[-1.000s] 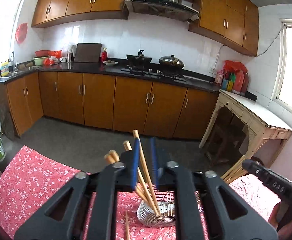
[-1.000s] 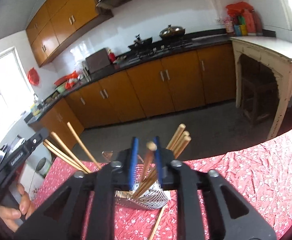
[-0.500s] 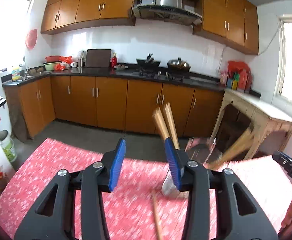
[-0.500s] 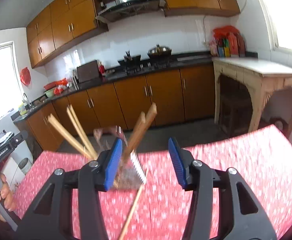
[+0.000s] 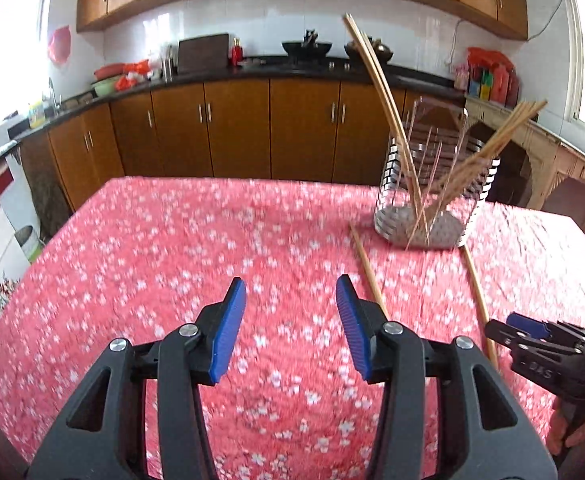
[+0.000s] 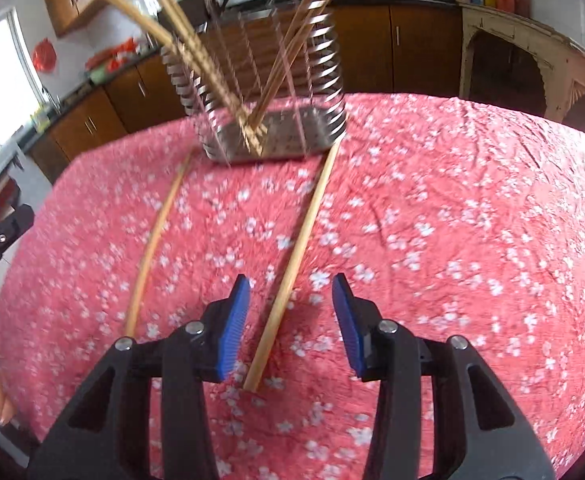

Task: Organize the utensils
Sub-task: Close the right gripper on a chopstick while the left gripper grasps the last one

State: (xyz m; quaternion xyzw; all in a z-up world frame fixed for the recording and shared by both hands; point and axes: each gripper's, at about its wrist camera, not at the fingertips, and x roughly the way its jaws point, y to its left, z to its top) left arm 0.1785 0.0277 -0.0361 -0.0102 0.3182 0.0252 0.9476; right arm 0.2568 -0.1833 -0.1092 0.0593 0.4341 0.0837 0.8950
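A slatted metal utensil holder [image 5: 436,184] [image 6: 268,92] stands on the red floral tablecloth and holds several wooden chopsticks [image 5: 388,92] [image 6: 196,52] that lean outward. Two loose chopsticks lie on the cloth in front of it: one [image 6: 300,240] [image 5: 477,300] runs between my right gripper's open jaws, the other [image 6: 152,248] [image 5: 366,272] lies to its left. My right gripper [image 6: 290,320] is open and low over the near end of its chopstick. My left gripper [image 5: 290,324] is open and empty over bare cloth, left of the loose chopsticks.
The tablecloth [image 5: 152,260] covers the whole table. Its far edge lies just behind the holder. Wooden kitchen cabinets [image 5: 236,128] and a dark counter stand beyond. The right gripper's body [image 5: 548,348] shows at the left wrist view's right edge.
Both grippers opened, let go of the chopsticks now standing in the holder, and pulled back and down toward the table. The right gripper now straddles a loose chopstick.
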